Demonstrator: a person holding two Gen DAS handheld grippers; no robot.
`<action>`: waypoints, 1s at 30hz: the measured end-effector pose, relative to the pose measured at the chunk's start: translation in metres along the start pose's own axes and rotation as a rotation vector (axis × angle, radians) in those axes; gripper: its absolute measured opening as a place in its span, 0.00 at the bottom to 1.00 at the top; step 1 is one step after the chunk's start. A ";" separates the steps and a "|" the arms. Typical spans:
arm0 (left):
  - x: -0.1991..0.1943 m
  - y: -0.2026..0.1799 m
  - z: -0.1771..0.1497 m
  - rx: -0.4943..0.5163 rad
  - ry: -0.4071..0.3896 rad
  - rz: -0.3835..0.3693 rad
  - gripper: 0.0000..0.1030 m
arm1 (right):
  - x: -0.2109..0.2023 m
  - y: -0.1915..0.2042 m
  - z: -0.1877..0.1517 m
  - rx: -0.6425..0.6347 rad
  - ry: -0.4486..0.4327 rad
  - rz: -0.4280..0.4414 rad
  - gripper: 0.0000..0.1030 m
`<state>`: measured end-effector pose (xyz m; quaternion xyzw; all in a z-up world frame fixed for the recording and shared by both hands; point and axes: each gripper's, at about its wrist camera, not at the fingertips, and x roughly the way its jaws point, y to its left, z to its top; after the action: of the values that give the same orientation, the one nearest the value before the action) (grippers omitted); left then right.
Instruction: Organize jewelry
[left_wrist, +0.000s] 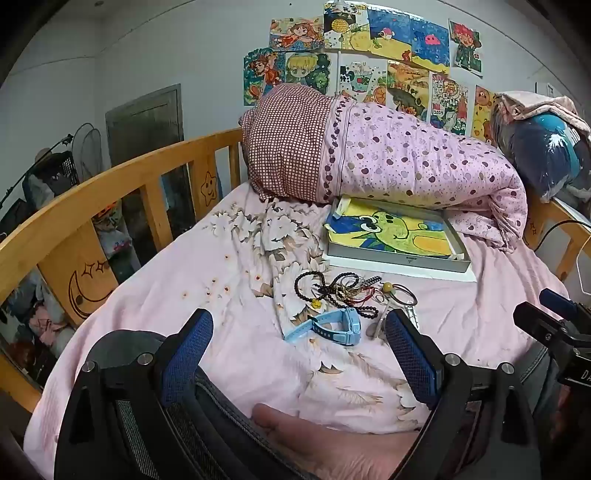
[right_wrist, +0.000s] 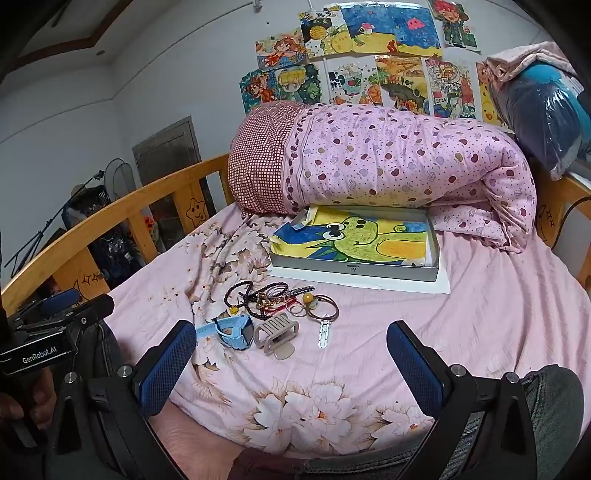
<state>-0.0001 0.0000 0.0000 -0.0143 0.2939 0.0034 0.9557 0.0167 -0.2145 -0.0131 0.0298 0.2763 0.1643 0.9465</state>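
Observation:
A heap of jewelry lies on the pink flowered sheet: black bead bracelets (left_wrist: 314, 284) (right_wrist: 240, 291), thin hair ties and a metal bangle (left_wrist: 404, 295) (right_wrist: 323, 308). In front of them are a light blue watch (left_wrist: 334, 325) (right_wrist: 236, 332), a beige hair claw (right_wrist: 275, 332) and a white clip (right_wrist: 324, 334). A shallow grey box (left_wrist: 399, 260) (right_wrist: 354, 267) lined with a frog drawing sits behind the heap. My left gripper (left_wrist: 298, 319) hovers open just short of the watch. My right gripper (right_wrist: 291, 330) is also open, with nothing between its fingers, a little nearer than the claw.
A rolled pink quilt (left_wrist: 406, 162) (right_wrist: 369, 162) lies behind the box. A wooden bed rail (left_wrist: 110, 184) (right_wrist: 110, 218) runs along the left, and another stands at the right. A person's bare foot (left_wrist: 332, 435) and jeans show at the near edge. Drawings cover the wall.

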 end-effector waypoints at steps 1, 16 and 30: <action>0.000 0.000 0.000 0.000 0.000 0.000 0.89 | 0.000 0.000 0.000 0.000 0.000 0.000 1.00; 0.000 0.000 0.000 0.000 0.002 0.000 0.89 | -0.001 -0.004 0.000 0.007 0.001 0.004 1.00; 0.000 0.000 0.000 0.000 0.004 0.000 0.89 | 0.000 -0.004 0.000 0.011 0.001 0.007 1.00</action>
<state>-0.0001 0.0003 0.0000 -0.0143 0.2957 0.0036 0.9552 0.0174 -0.2187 -0.0138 0.0357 0.2777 0.1659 0.9456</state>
